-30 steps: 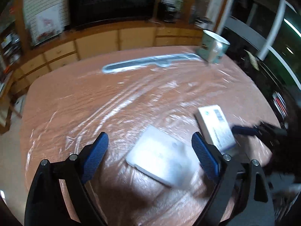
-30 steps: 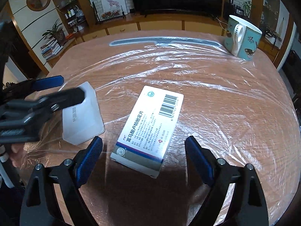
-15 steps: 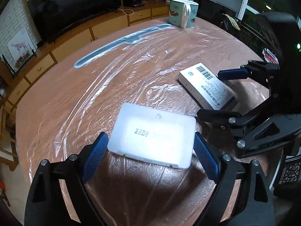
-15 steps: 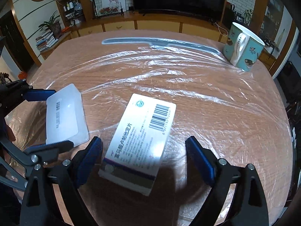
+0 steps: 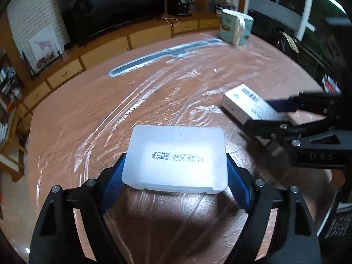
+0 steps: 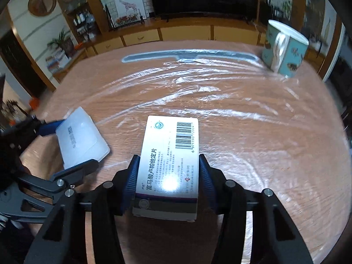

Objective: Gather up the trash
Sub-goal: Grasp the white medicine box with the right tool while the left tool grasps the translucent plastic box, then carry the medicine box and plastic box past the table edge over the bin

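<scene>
A frosted white plastic box with printed dates lies on the film-covered table. My left gripper is closing on it, and its blue pads touch the box's two short sides. In the right wrist view the same box sits at the left between the left gripper's fingers. A white medicine box with a barcode is clamped by its long sides in my right gripper, whose jaws are closing. From the left wrist view the medicine box appears at the right in the right gripper.
The round wooden table is covered with crinkled clear film. A teal patterned mug stands at its far right edge. A long grey-blue strip lies under the film at the back. Cabinets and a television stand beyond the table.
Both pairs of jaws have closed in from wide open. The left pads now touch the plastic box and the right pads grip the medicine box. The left view has swung to face the box squarely.
</scene>
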Demonstrator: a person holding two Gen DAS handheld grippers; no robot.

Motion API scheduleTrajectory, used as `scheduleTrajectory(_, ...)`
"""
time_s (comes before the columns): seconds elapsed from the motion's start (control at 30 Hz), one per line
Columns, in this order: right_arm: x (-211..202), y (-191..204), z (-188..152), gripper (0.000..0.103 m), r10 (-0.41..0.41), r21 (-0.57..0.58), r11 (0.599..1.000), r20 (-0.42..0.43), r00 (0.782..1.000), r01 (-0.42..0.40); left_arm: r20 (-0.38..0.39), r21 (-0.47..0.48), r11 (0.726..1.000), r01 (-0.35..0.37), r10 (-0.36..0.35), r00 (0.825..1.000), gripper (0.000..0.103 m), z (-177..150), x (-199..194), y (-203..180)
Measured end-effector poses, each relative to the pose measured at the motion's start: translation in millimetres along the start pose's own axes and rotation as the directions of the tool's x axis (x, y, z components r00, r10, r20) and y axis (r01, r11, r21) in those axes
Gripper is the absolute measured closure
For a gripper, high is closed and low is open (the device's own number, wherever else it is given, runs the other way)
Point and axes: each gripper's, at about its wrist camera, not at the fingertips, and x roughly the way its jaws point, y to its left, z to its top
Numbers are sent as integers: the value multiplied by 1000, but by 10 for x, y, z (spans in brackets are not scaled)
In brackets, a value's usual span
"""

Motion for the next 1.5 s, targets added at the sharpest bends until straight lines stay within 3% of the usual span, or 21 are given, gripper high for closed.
scheduleTrajectory(0.27, -112, -70, -73, 51, 123, 101, 987, -4, 992, -122, 39, -114, 994, 6, -2, 999, 19, -69, -152, 7)
scheduleTrajectory(0.47, -204, -75, -166, 52, 148, 106, 983, -1, 989, -147, 47, -168, 986, 8, 0, 999, 19, -129, -243, -10)
scheduleTrajectory(0.67, -330, -135, -244, 52, 223, 128, 967, 10, 975, -222, 59, -192, 981, -5, 17, 998, 19, -187, -345, -62)
scheduleTrajectory(1.13, -719, -171, -523, 52, 268, 75, 960, 28, 963, -269, 95, -223, 975, -15, 37, 995, 19, -411, -703, -343)
scheduleTrajectory(1.5, -1169, -185, -928, 52, 317, 14, 948, 24, 948, -317, 137, -204, 979, 26, 3, 991, 19, -693, -1126, -790)
